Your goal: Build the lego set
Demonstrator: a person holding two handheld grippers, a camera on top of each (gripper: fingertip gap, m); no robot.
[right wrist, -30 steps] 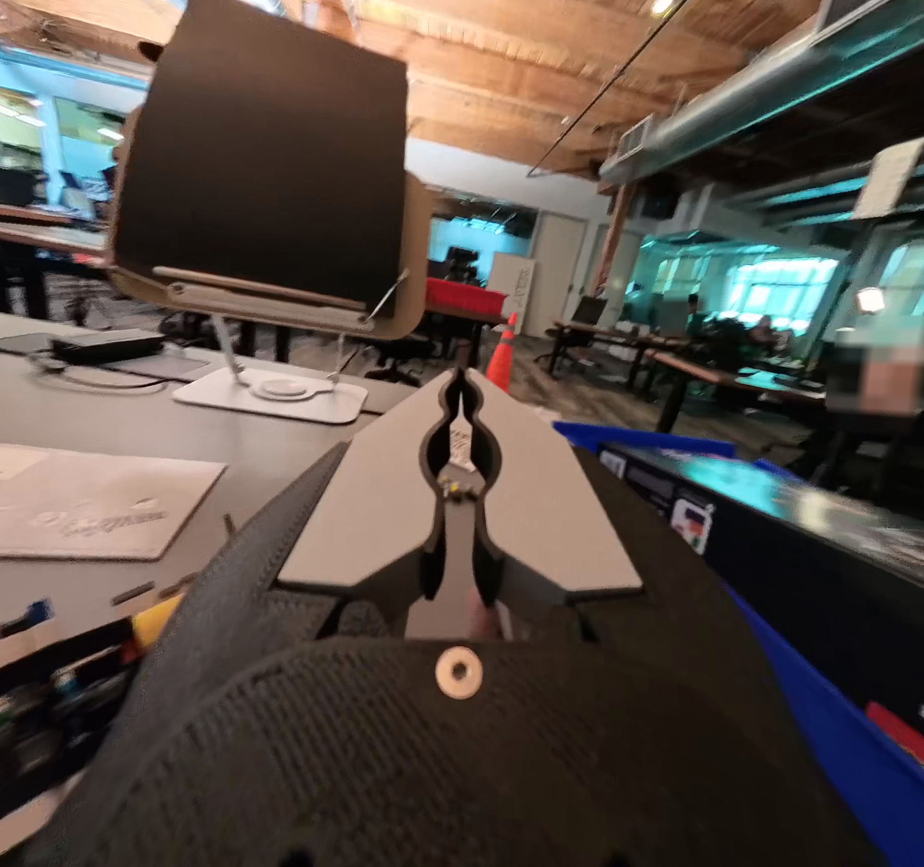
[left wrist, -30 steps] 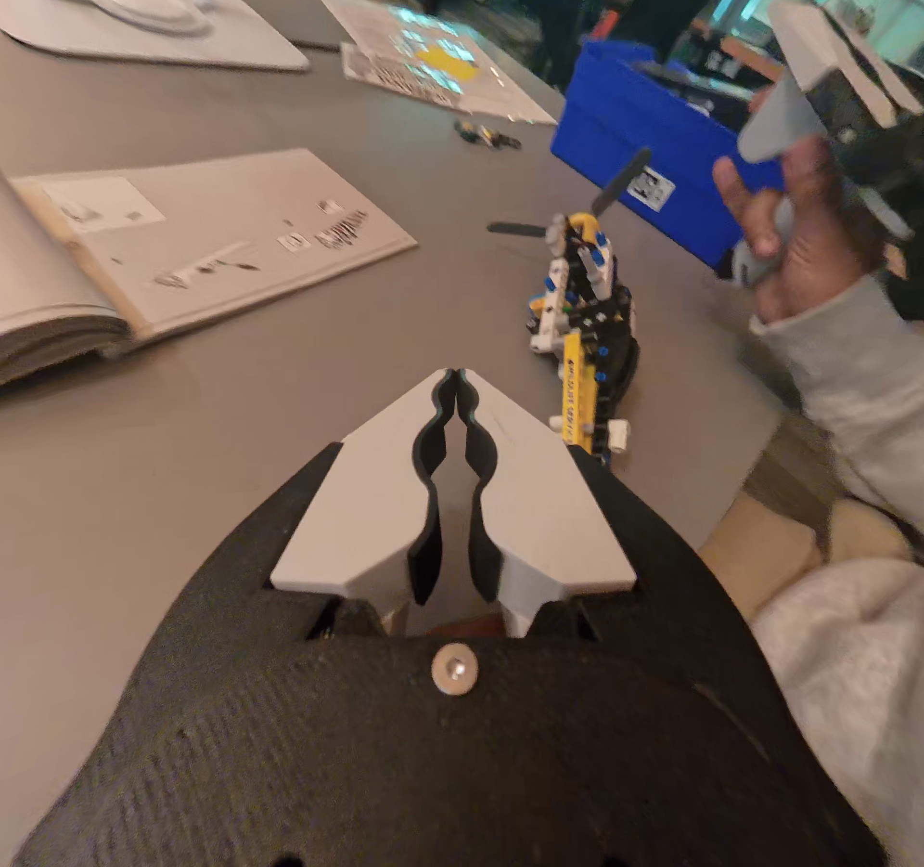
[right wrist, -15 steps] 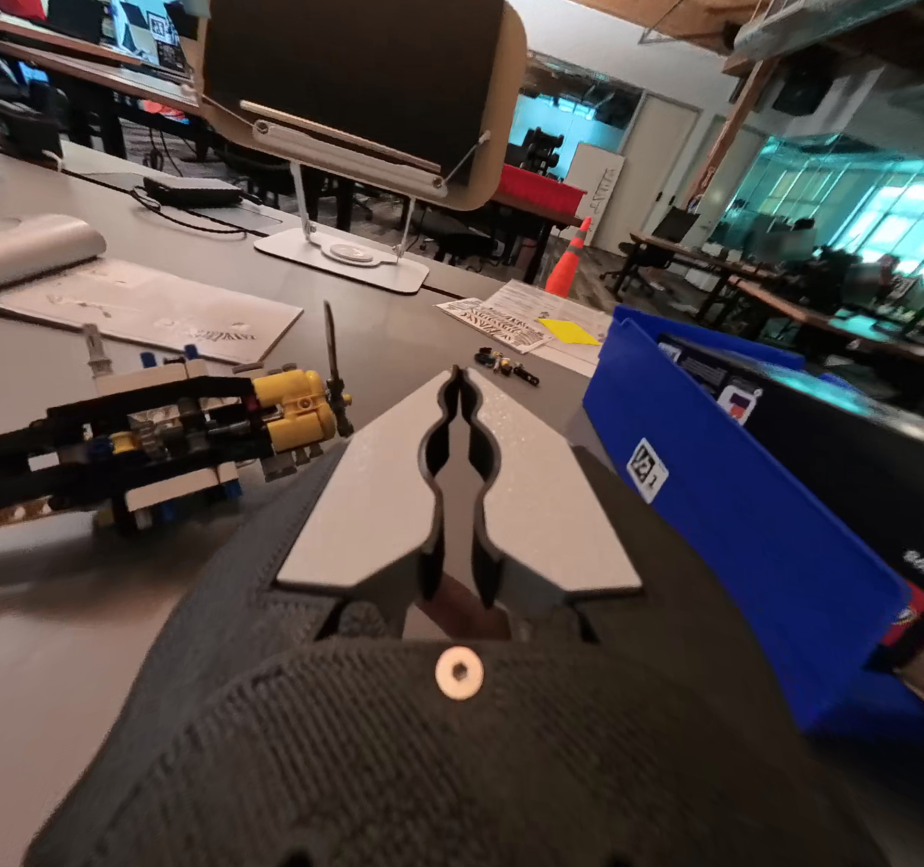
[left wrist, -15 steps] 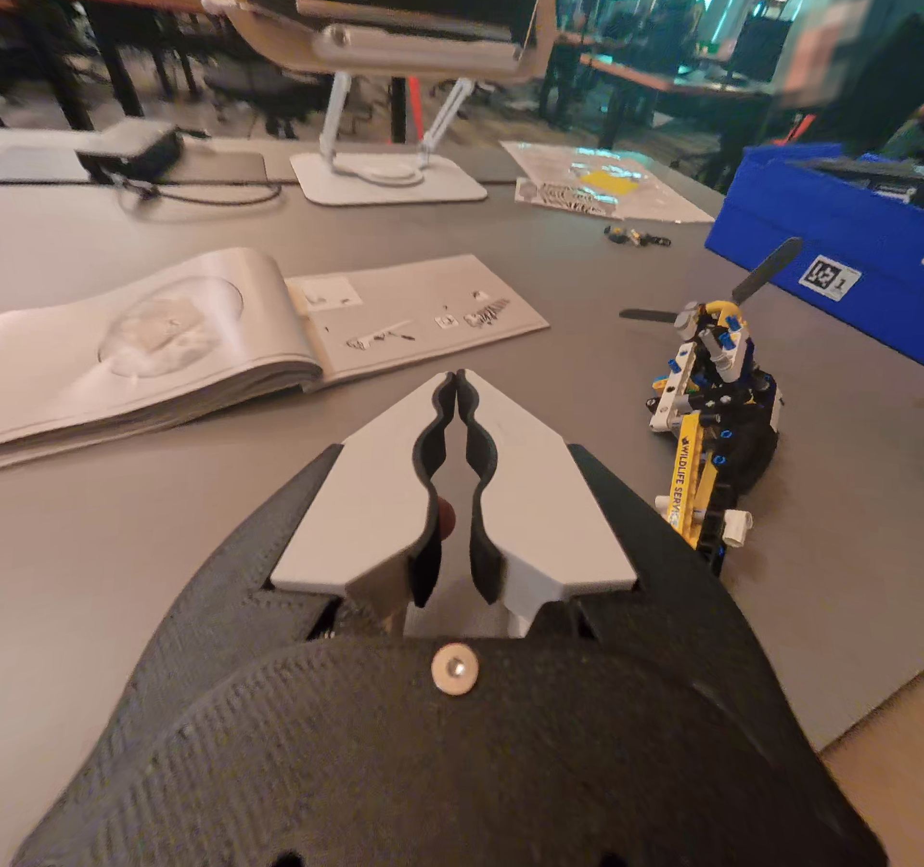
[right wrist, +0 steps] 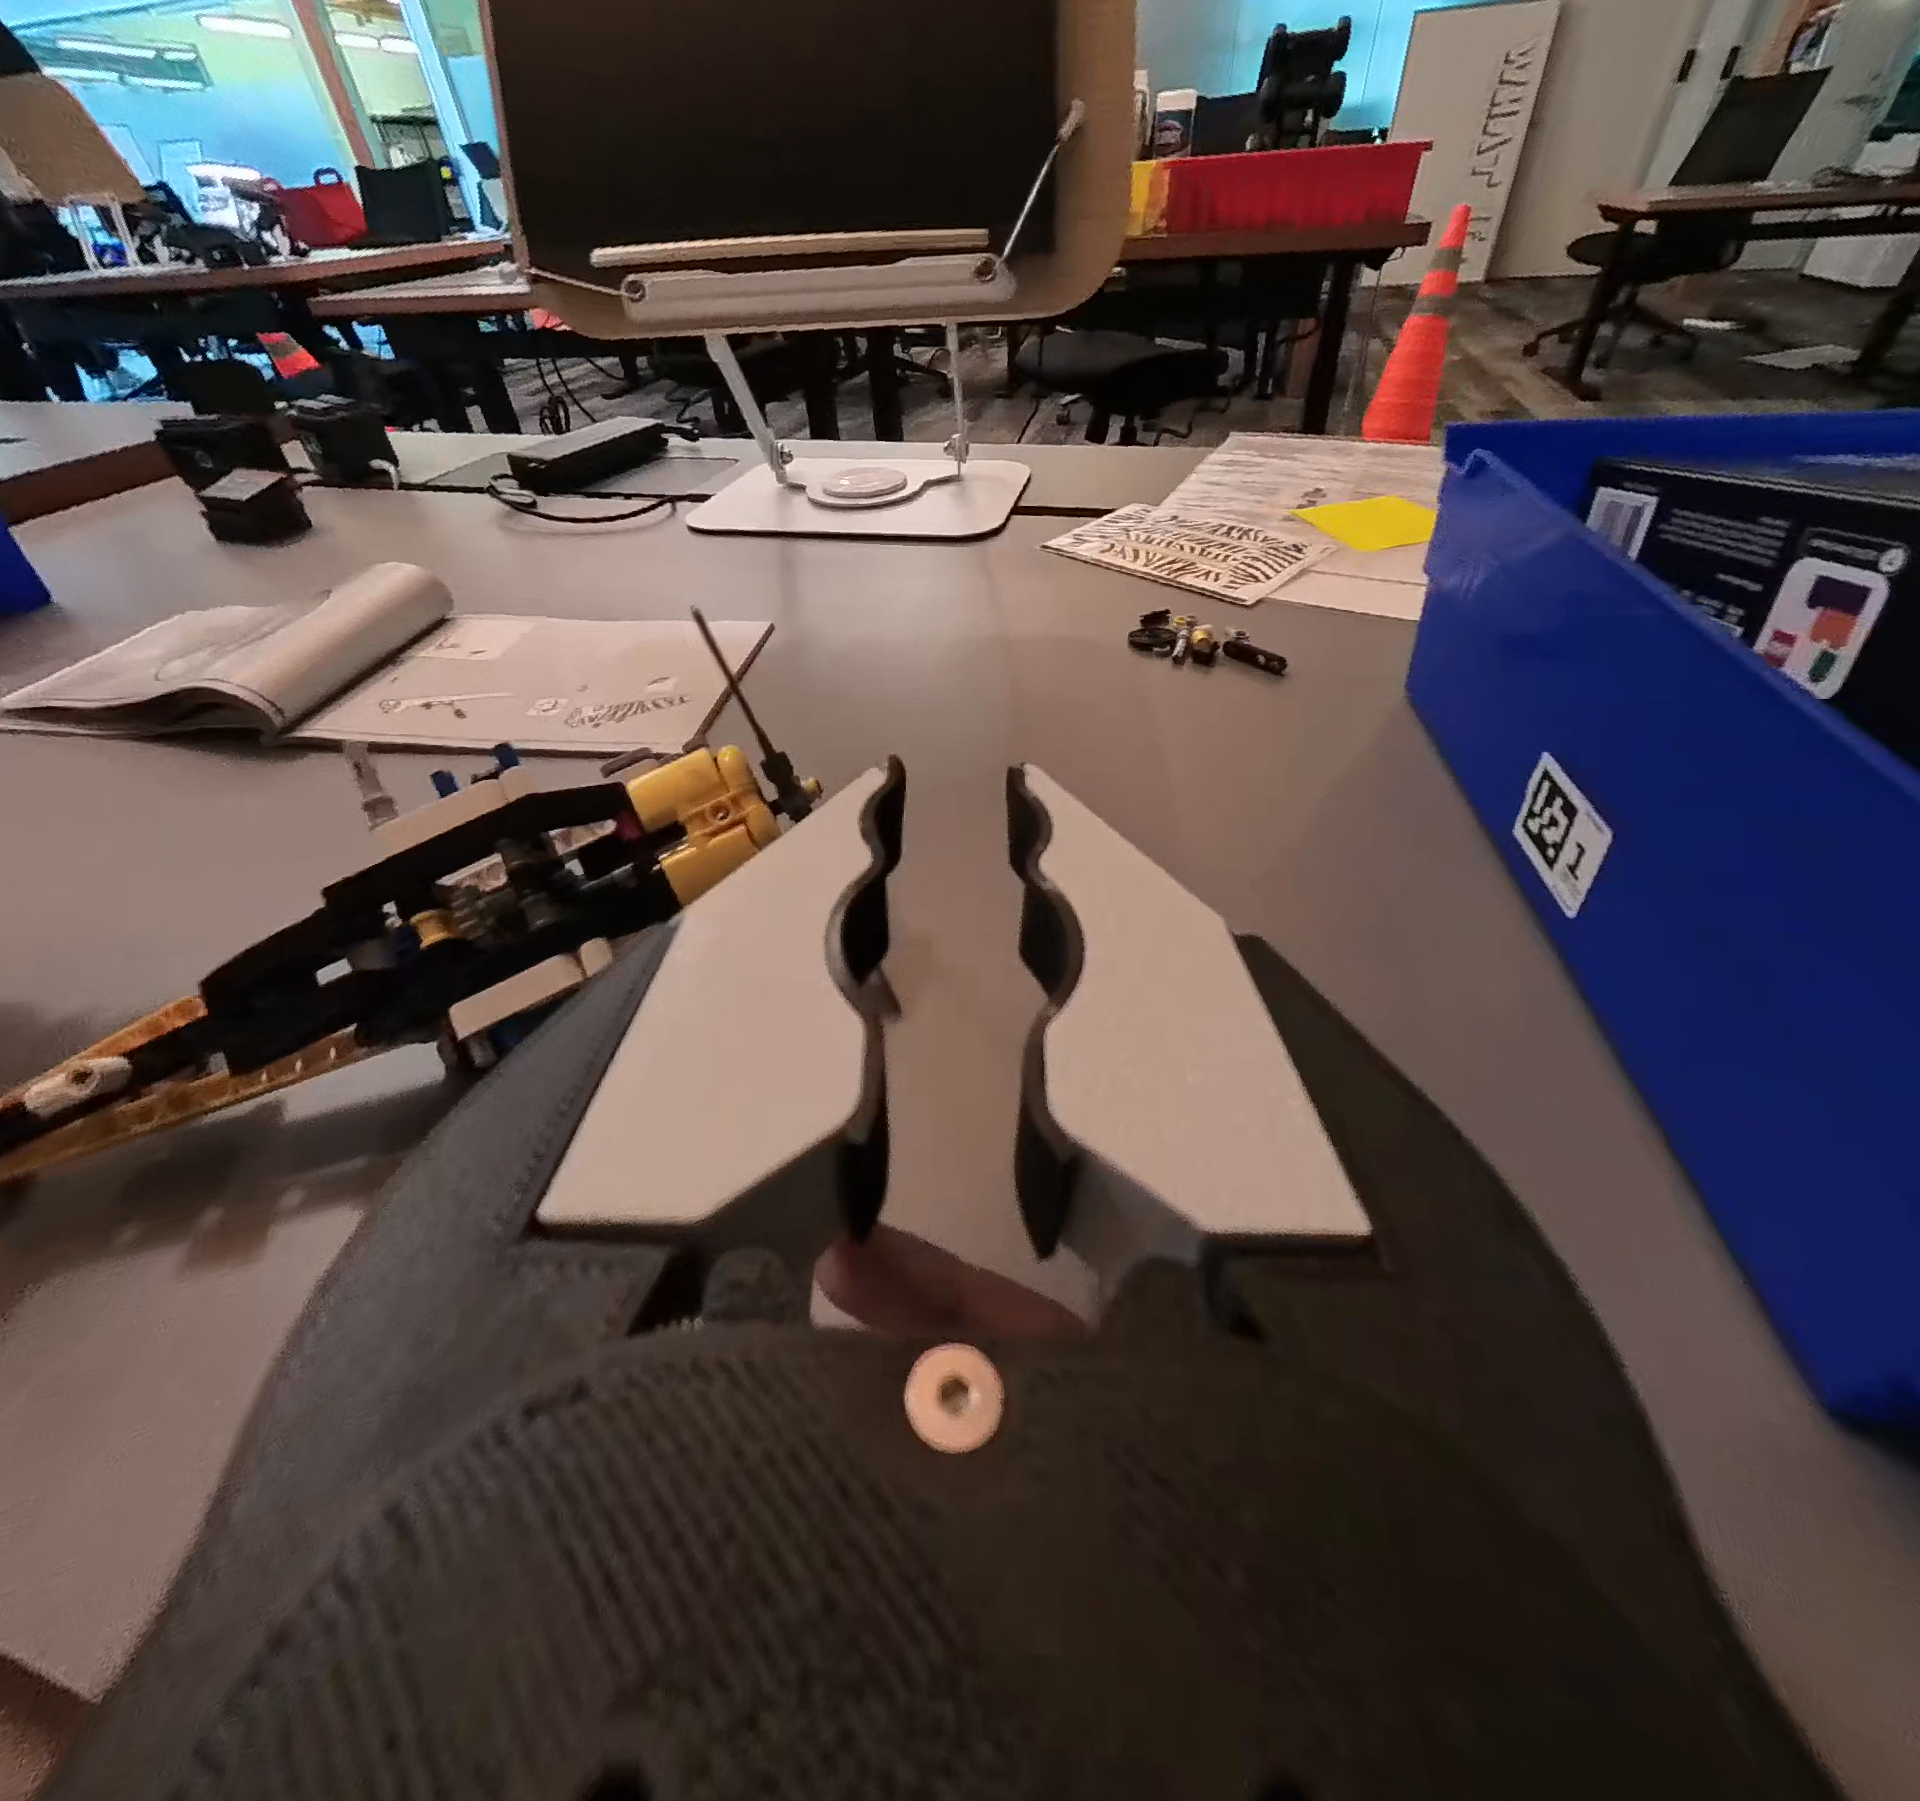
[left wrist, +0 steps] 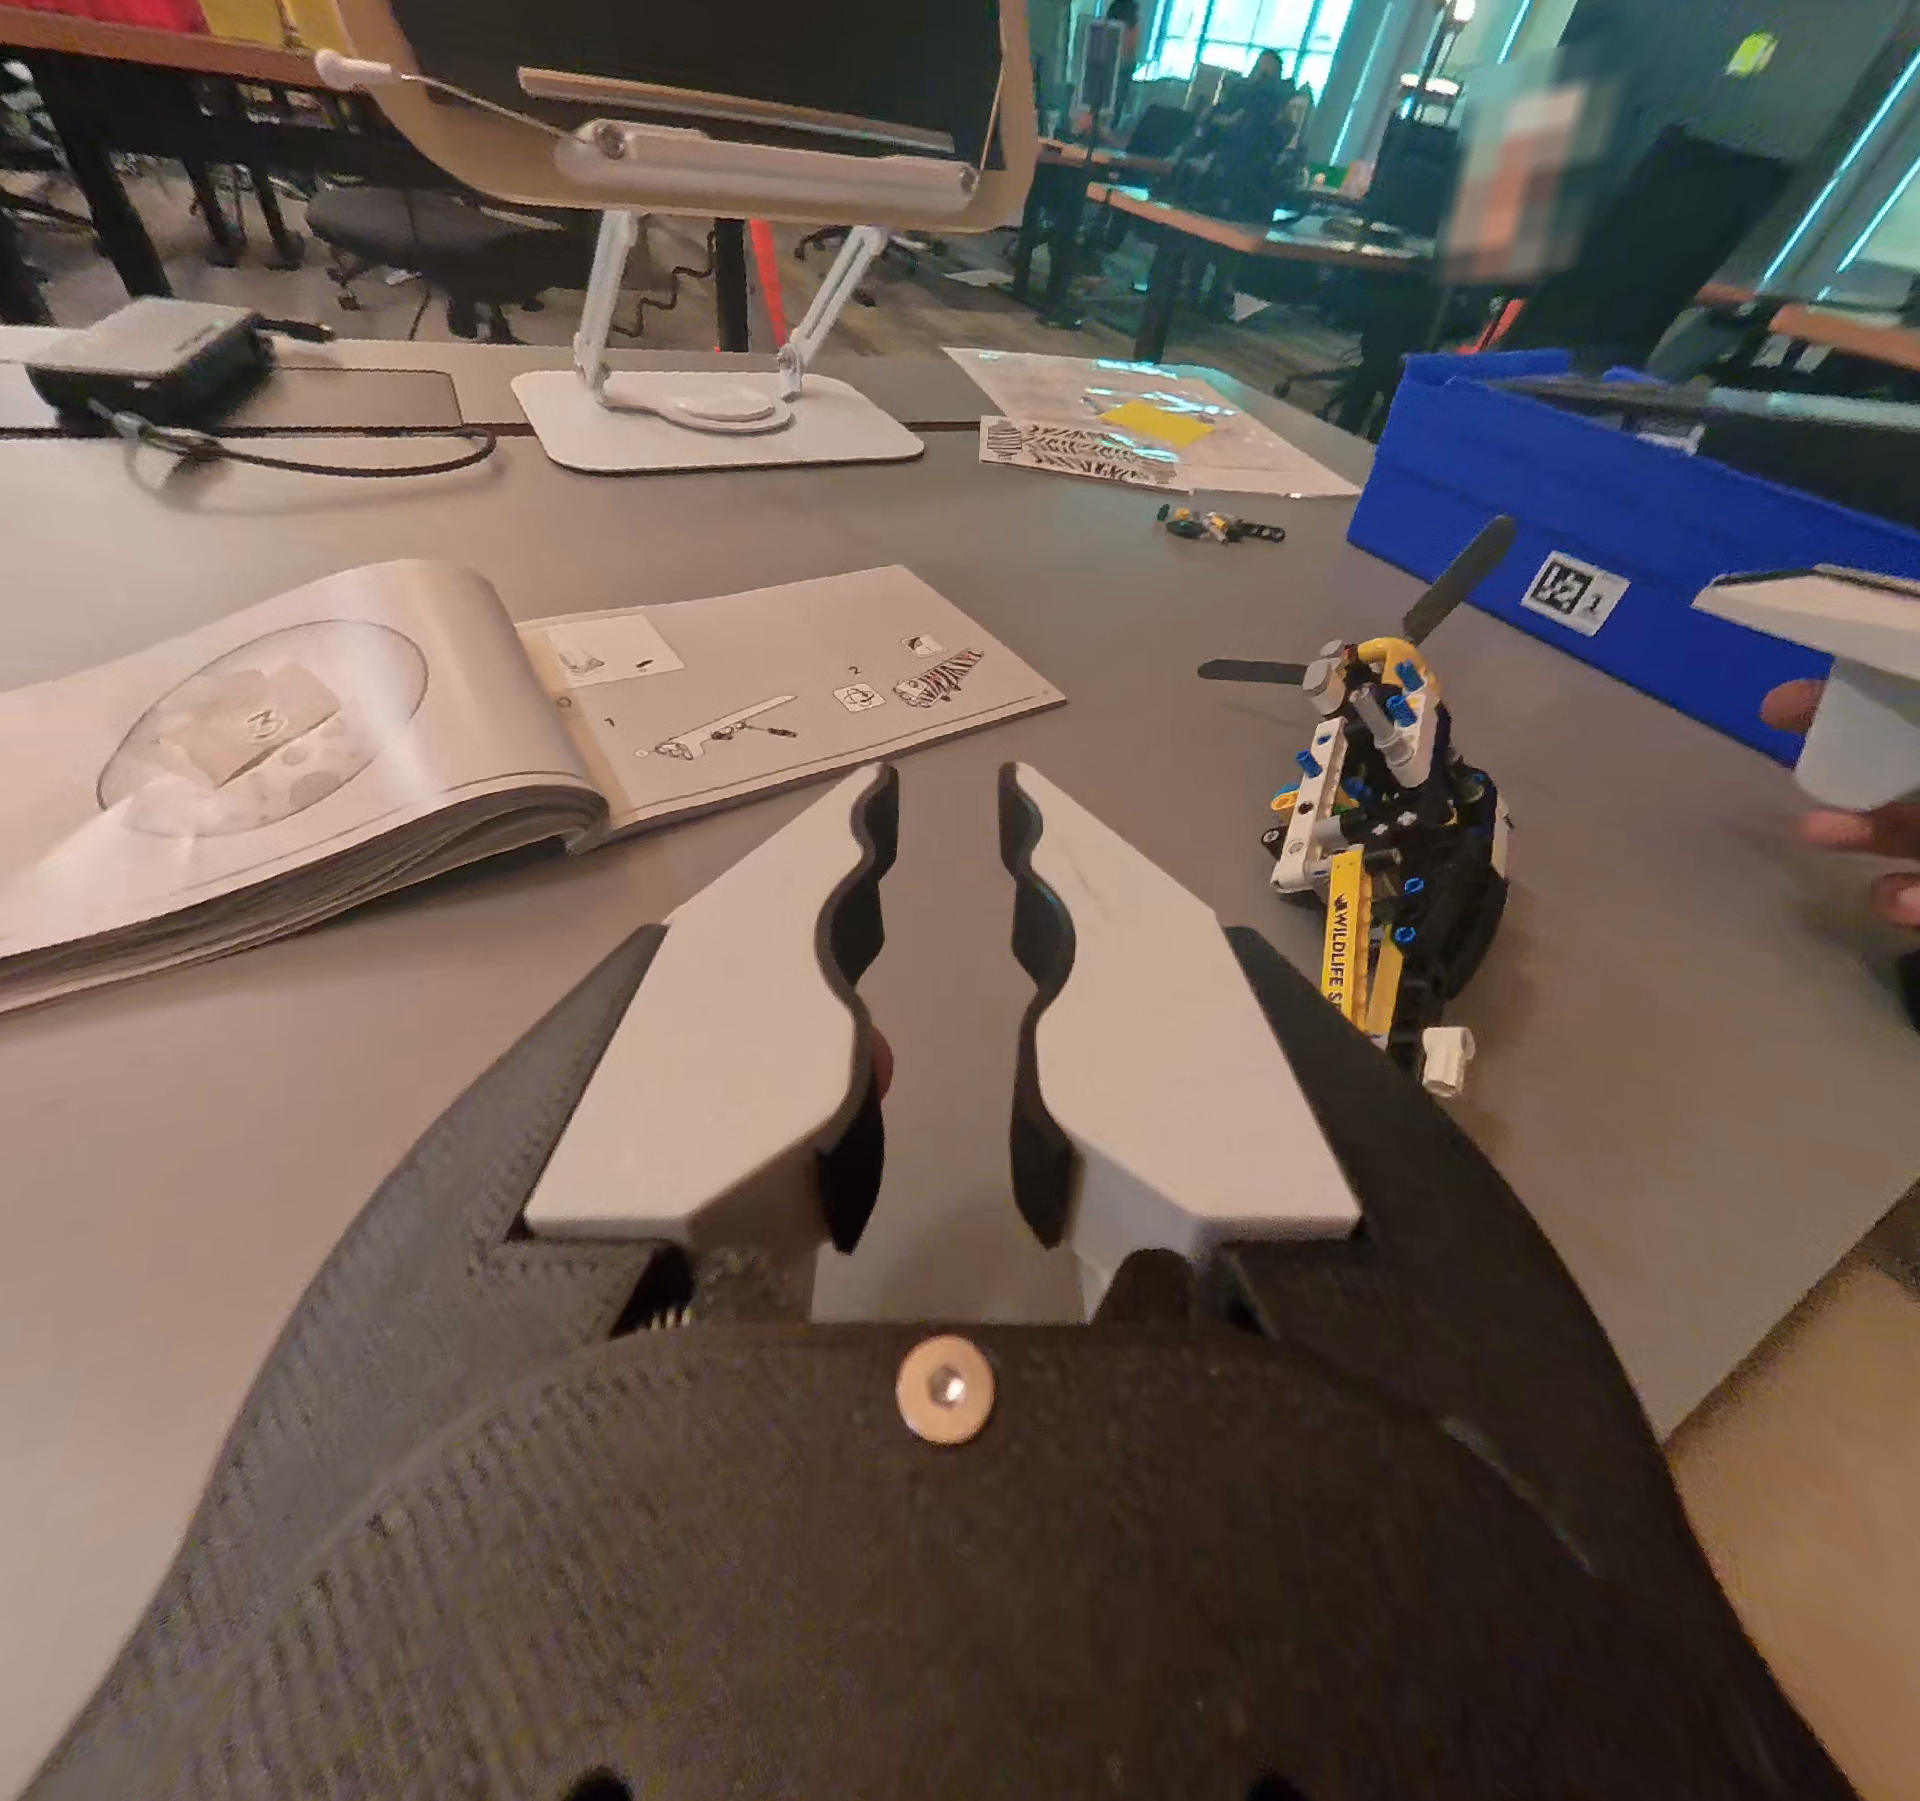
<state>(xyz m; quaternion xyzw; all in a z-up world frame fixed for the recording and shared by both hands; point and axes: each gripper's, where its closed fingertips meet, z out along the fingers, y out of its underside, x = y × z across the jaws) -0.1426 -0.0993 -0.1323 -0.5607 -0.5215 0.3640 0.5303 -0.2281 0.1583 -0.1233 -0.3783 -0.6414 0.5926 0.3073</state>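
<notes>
left gripper [left wrist: 948, 785] spread, empty, above grey table [left wrist: 312, 1180]; right gripper [right wrist: 954, 785] likewise spread, empty; lego model [left wrist: 1377, 847] lies on table between them, propeller end away; blue bin [right wrist: 1662, 816] holds a dark box [right wrist: 1766, 567]; only right view shows bin contents; loose parts [right wrist: 1205, 639] beyond.

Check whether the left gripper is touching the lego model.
Apart. In the left wrist view the left gripper is open and empty, and bare table shows between its fingers and the lego model.
</notes>
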